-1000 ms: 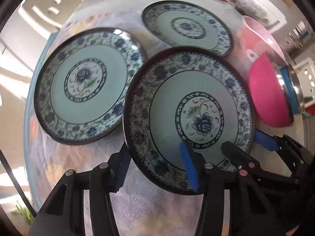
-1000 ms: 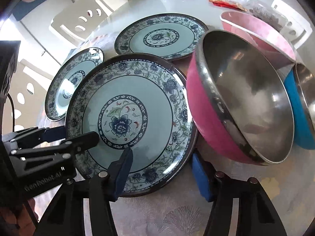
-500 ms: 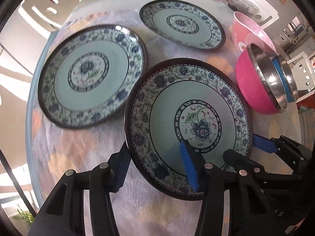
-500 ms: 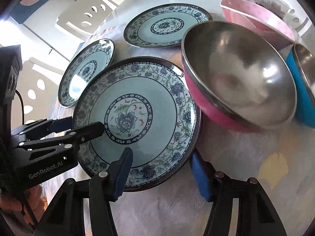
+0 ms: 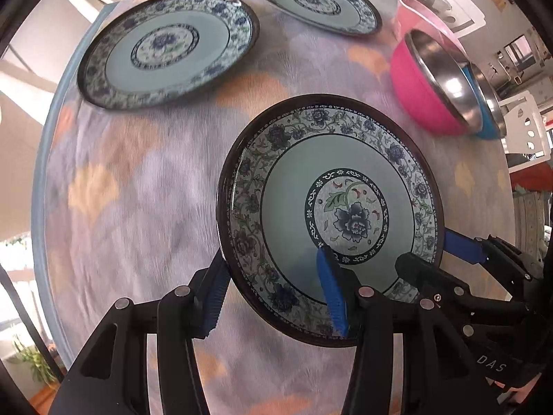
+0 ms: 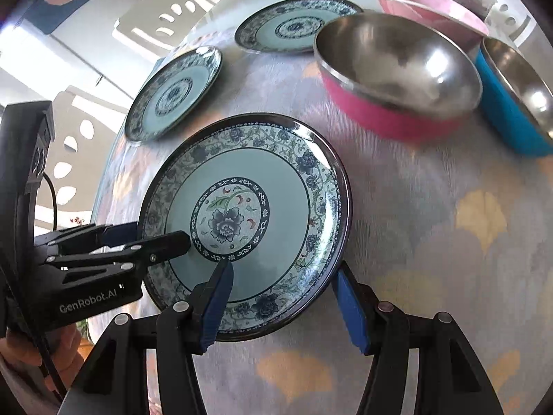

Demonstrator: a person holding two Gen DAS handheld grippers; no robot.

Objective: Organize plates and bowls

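A floral blue-green plate point(image 5: 293, 207) point(image 6: 242, 173) is held between both grippers, over the patterned tablecloth point(image 5: 138, 207). My left gripper point(image 5: 273, 269) is shut on its near-left rim, one blue pad on top and one beneath. My right gripper point(image 6: 281, 276) is shut on its near-right rim the same way. Each gripper also shows in the other's view: the right gripper point(image 5: 427, 252), the left gripper point(image 6: 159, 233). Two matching plates point(image 5: 166, 45) point(image 5: 316, 1) lie farther back on the table.
A pink steel-lined bowl point(image 6: 397, 69) stands to the right, with a blue steel-lined bowl point(image 6: 518, 97) beside it and a pale pink bowl point(image 6: 428, 3) behind. Packets lie at the far edge. White chairs surround the round table. A hand point(image 6: 24, 352) grasps the left gripper.
The held plate has come toward the near side with both grippers, away from the two lying plates it overlapped and from the pink bowl. Both grips are unchanged.
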